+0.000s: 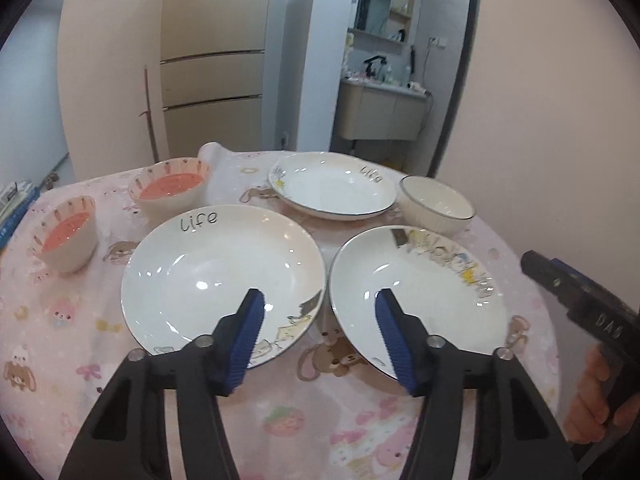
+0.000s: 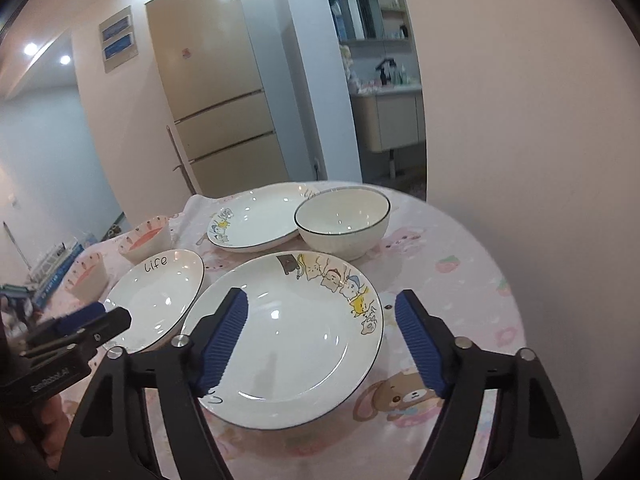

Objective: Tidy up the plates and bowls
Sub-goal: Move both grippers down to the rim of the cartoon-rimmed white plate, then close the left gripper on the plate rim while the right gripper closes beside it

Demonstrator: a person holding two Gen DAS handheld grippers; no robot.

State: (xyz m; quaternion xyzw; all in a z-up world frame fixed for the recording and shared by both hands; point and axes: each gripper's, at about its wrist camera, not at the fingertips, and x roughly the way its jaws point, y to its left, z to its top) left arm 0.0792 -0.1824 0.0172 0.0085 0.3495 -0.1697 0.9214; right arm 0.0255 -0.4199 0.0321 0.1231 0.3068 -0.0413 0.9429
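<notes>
Three plates (image 1: 224, 276), two pink bowls (image 1: 68, 234), white bowl (image 1: 438, 204) on cartoon tablecloth (image 1: 320, 420).

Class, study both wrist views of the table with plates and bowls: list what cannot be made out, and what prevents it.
- Near plate, right wrist view: near rim hidden by the right gripper finger.
- "Life" plate, left wrist view: near-rim drawings partly covered by the left gripper.
- White bowl, left wrist view: its base hidden behind the near plate.
- Bathroom shelf items: too small.
</notes>
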